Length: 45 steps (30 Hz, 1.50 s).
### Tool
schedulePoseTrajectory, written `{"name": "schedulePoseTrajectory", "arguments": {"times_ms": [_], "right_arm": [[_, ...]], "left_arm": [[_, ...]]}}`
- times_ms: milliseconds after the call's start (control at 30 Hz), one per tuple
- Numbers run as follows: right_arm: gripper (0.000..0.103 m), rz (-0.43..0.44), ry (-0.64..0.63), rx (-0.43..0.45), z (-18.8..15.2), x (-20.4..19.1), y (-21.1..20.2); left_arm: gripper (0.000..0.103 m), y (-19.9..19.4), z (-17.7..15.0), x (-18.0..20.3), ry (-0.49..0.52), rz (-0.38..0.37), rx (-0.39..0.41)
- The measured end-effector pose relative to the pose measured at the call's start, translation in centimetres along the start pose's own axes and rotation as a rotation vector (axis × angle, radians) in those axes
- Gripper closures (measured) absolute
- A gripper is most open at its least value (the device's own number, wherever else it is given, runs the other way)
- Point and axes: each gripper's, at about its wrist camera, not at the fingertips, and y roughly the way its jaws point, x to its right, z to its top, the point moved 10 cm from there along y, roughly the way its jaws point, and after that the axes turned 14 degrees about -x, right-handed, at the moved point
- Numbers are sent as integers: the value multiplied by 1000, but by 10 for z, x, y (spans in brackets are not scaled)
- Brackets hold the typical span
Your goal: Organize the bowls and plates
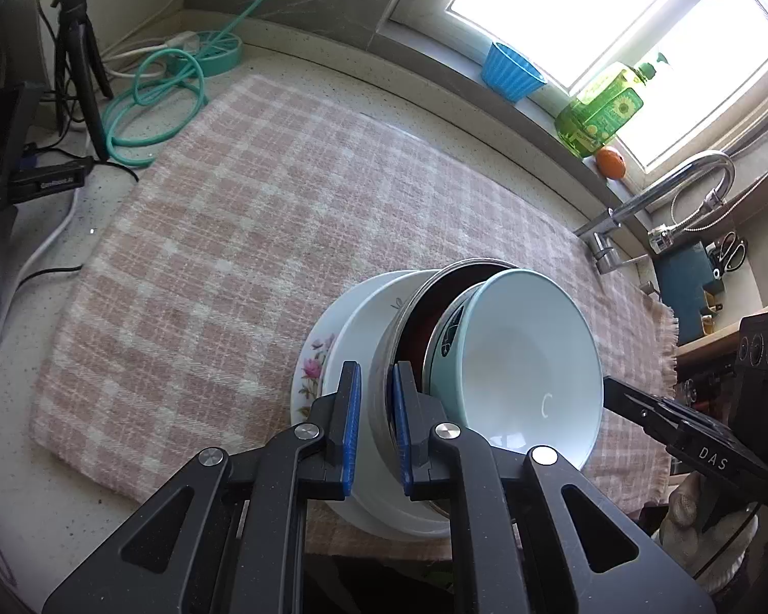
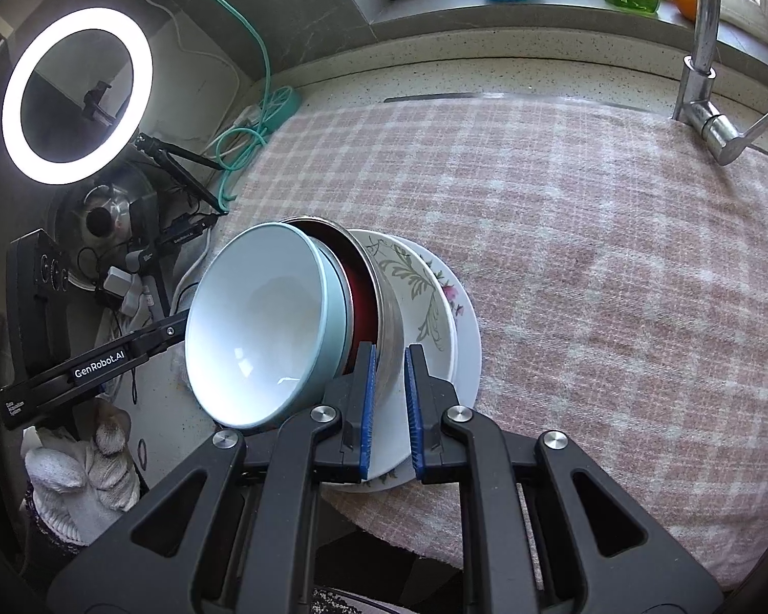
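Left wrist view: the left gripper (image 1: pixel 376 424) has its jaws pinching the rim of a steel bowl (image 1: pixel 384 358). The bowl is tilted on edge, its inside dark red. A pale blue bowl (image 1: pixel 527 358) is nested in it, opening toward the right. Behind the steel bowl lean a white plate (image 1: pixel 363 312) and a floral plate (image 1: pixel 310 373), all over the checked cloth (image 1: pixel 230 235) on the counter (image 1: pixel 25 460). The right gripper (image 1: pixel 640 409) reaches the stack from the right.

Right wrist view: the right gripper (image 2: pixel 386 404) has its jaws pinching the steel bowl (image 2: pixel 391 327) rim. The blue bowl (image 2: pixel 261 327) opens leftward. The 2 plates (image 2: pixel 435 307) lie behind, floral pattern showing. The left gripper (image 2: pixel 179 330) meets the stack from the left, with a gloved hand (image 2: pixel 82 470) below.
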Motion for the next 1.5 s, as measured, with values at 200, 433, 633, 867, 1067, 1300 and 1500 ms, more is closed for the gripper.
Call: {"name": "schedulePoseTrajectory", "arguments": {"times_ms": [200,433,633,867,1067,1300,1500], "right_arm": [[86,-53,-19,34,-3,6,-13],[71,-134,-62,90,-6,9,-33],[56,-179,-110,143,-9,3,-50],[39,-175,-123,177,-13,-2,-62],[20,-197,-134,239,-17,-2,-80],[18,-204,-103,281,-20,10,-97],[18,-193,-72,286,-19,15,-100]], "left_arm": [[91,-9,-3,6,19,34,36],[85,-20,-14,16,51,101,82],[56,-36,-24,22,52,142,141],[53,-56,-29,26,44,193,198],[32,-72,-35,37,69,234,237],[28,-78,-38,37,58,274,252],[28,-81,-38,36,46,265,258]]}}
